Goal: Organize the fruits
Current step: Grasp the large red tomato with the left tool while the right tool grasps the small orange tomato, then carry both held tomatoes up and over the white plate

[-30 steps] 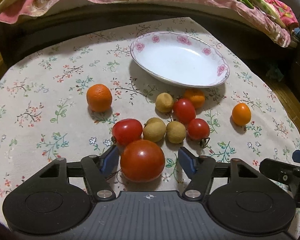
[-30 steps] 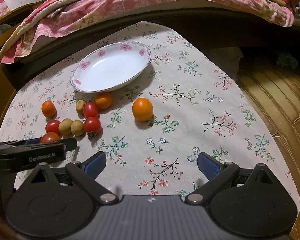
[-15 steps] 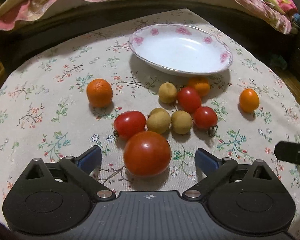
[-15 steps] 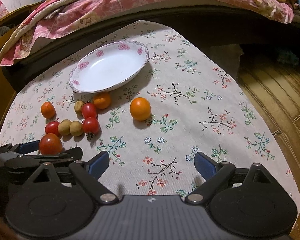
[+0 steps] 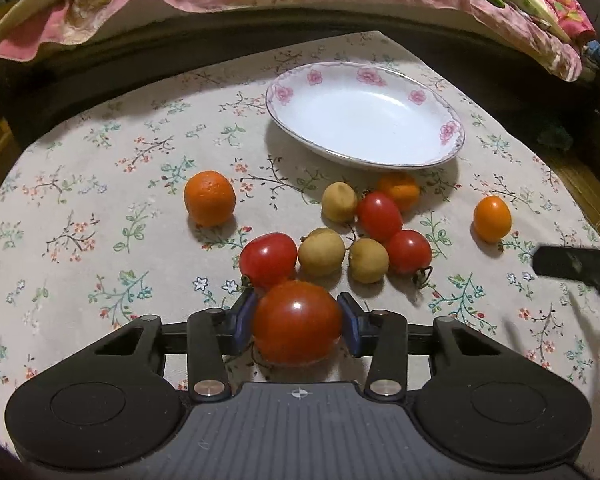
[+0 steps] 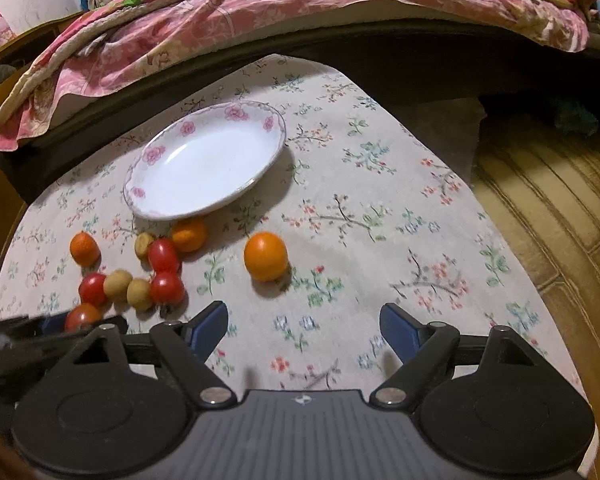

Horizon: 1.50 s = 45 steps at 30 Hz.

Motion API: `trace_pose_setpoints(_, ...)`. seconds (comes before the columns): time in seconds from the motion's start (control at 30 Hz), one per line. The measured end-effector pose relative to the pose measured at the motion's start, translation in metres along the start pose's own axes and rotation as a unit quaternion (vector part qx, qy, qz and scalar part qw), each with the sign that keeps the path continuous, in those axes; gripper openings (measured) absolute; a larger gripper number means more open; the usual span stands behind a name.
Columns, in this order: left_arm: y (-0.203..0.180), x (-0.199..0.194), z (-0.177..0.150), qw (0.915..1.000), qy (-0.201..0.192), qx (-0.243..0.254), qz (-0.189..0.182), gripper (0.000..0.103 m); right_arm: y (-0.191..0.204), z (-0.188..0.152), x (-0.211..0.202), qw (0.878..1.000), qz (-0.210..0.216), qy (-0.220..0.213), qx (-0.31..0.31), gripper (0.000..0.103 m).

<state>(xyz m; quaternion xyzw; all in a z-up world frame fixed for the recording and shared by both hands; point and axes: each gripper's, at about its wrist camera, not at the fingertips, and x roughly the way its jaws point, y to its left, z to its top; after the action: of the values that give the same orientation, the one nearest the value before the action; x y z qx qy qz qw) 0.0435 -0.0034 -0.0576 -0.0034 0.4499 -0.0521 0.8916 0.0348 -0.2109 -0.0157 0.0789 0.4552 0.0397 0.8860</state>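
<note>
Closing on the large tomato [image 5: 297, 329], the left tool [image 5: 296, 322] had drawn its blue pads [image 5: 244, 316] in from the wide spread of half a second earlier until both pressed the fruit's sides, a sign that the pick was under way and a lift looked to be next. The tomato sat low between the pads, at the six o'clock edge of the fruit cluster on the flowered worktop [image 5: 100, 184], apparently not yet raised, though that was hard to judge. A smaller tomato [image 5: 268, 260] lay just beyond it at twelve o'clock, near enough to be nudged. The white dish [image 5: 444, 132] with pink flowers stood empty farther off at about one o'clock from the tool, past three pale round fruits and two more small tomatoes. One orange [image 5: 209, 199] sat apart at eleven o'clock. The right tool [image 6: 303, 330] hovered with its fingers spread wide and nothing between them, a lone orange fruit [image 6: 265, 255] ahead of it at about eleven o'clock. Nothing had reached the dish, so the sorting appeared barely begun.
</note>
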Motion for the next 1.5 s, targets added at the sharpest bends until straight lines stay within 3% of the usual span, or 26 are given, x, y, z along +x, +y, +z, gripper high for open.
trace_pose_setpoints(0.2, 0.0, -0.001, -0.002, 1.0, -0.002, 0.002, -0.005, 0.052, 0.012, 0.016, 0.023, 0.999, 0.013, -0.004, -0.029, 0.084)
trace_pose_setpoints(0.37, 0.0, -0.002, -0.004, 0.9999, -0.006, 0.006, -0.008, 0.052, 0.017, 0.025, 0.046, 0.999, 0.02, 0.011, -0.043, 0.062)
trace_pose_setpoints(0.73, -0.005, -0.002, -0.01, 0.9993, -0.019, 0.029, -0.012, 0.061, 0.023, 0.027, 0.056, 0.997, -0.011, 0.008, -0.075, 0.035)
trace_pose_setpoints(0.9, -0.001, -0.002, -0.007, 0.9996, -0.016, 0.02, -0.011, 0.052, 0.018, 0.027, 0.053, 0.998, 0.001, 0.013, -0.066, 0.034)
trace_pose_setpoints(1.23, 0.002, -0.006, -0.008, 0.9996, -0.009, 0.017, -0.019, 0.051, 0.024, 0.018, 0.043, 0.997, 0.016, 0.023, -0.072, 0.034)
trace_pose_setpoints(1.5, -0.005, -0.015, -0.018, 0.9987, 0.001, 0.03, -0.041, 0.051, 0.035, -0.015, 0.017, 0.993, 0.036, 0.048, -0.097, 0.034)
